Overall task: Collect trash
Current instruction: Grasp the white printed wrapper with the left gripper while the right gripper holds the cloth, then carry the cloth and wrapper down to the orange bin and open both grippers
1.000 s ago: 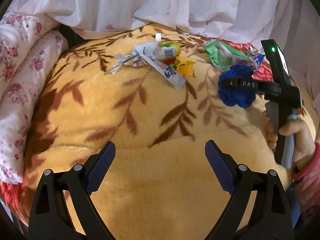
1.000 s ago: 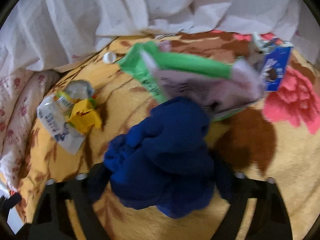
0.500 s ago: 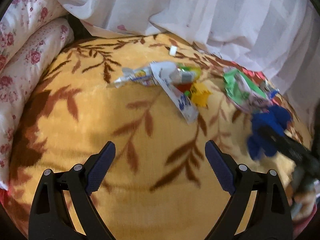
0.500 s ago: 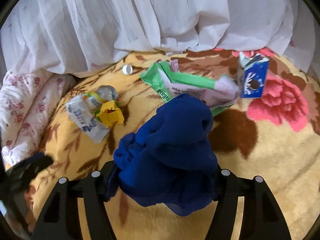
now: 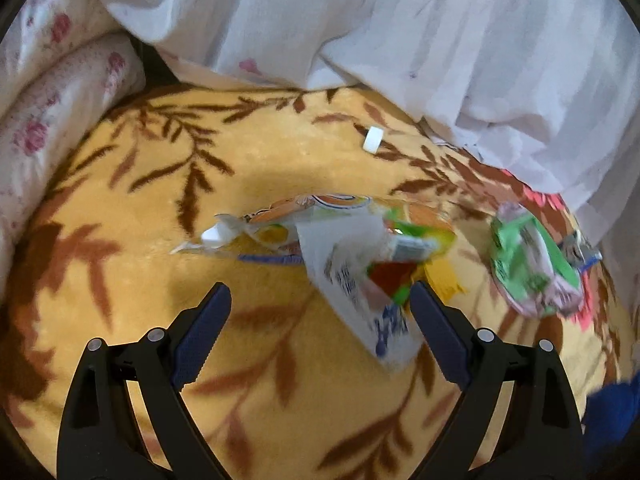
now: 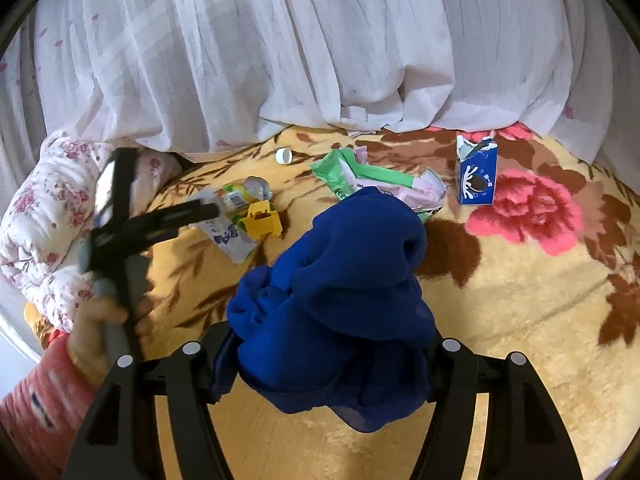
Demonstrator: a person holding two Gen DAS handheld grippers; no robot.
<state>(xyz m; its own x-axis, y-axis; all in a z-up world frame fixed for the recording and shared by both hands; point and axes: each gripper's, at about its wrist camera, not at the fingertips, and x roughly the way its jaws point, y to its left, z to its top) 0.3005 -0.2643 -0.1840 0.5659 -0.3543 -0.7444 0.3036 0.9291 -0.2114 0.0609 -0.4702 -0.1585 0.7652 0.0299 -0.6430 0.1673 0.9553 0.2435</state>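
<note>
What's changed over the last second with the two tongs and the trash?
The open left tongs moved in toward the white wrapper, which now lies between the fingers. The right tongs stay shut on the blue cloth and drew back. The trash stays put.

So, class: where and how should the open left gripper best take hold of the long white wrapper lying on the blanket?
Probably its near loose end: the white wrapper lies flat, running diagonally toward the left gripper. Come from above, fingers across its narrow width; its far end sits among other trash.

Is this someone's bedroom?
Probably a bedroom, on a bed: a plush yellow blanket with flowers, a rolled floral quilt at its edge and a white sheer curtain behind.
</note>
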